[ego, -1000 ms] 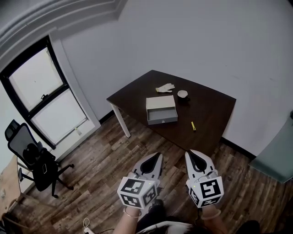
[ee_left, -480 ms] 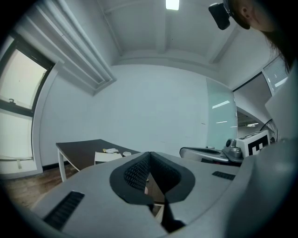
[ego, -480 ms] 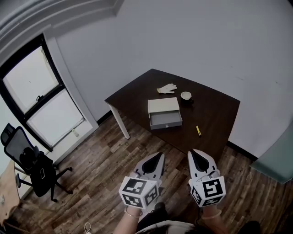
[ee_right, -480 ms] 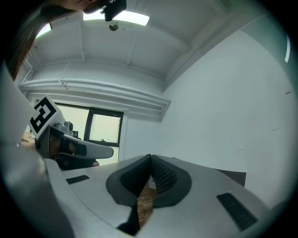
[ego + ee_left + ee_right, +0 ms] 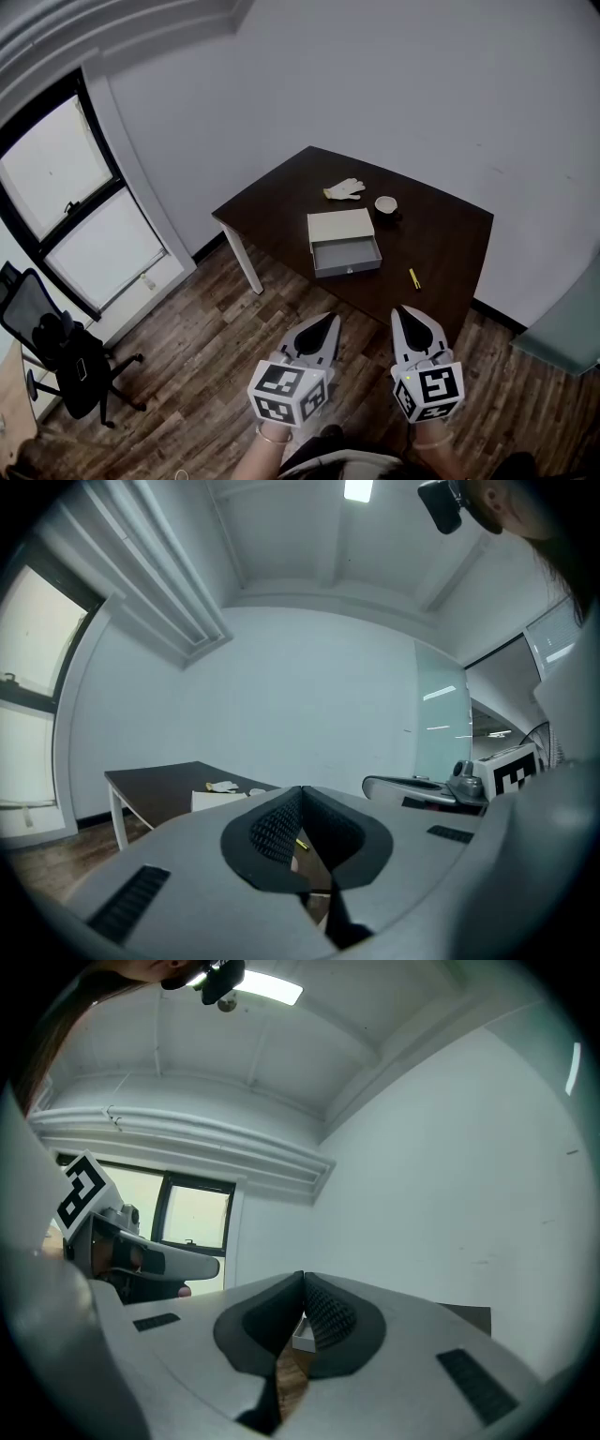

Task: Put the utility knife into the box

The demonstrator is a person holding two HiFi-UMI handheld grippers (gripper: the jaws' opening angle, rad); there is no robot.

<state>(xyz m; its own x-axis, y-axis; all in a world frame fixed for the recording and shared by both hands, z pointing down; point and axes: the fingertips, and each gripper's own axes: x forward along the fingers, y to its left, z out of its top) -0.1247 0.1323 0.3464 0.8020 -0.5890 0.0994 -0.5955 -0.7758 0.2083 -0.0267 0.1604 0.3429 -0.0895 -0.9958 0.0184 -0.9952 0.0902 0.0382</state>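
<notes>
Head view: stands well back from the dark brown wooden table (image 5: 450,230), with left gripper (image 5: 327,320) and right gripper (image 5: 403,312) both clenched on nothing above the plank floor (image 5: 211,347). Finds the slim yellow utility knife (image 5: 413,277) lying flat near the table's front edge, apart from the open grey box with a cream top (image 5: 344,242) (white glove (image 5: 345,189) and small white cup (image 5: 385,203) beyond it, not needed). Could go wrong on arrival: reaching with jaws unopened, nudging so thin a knife off the edge, or pinching it askew and dropping it short of the box.
</notes>
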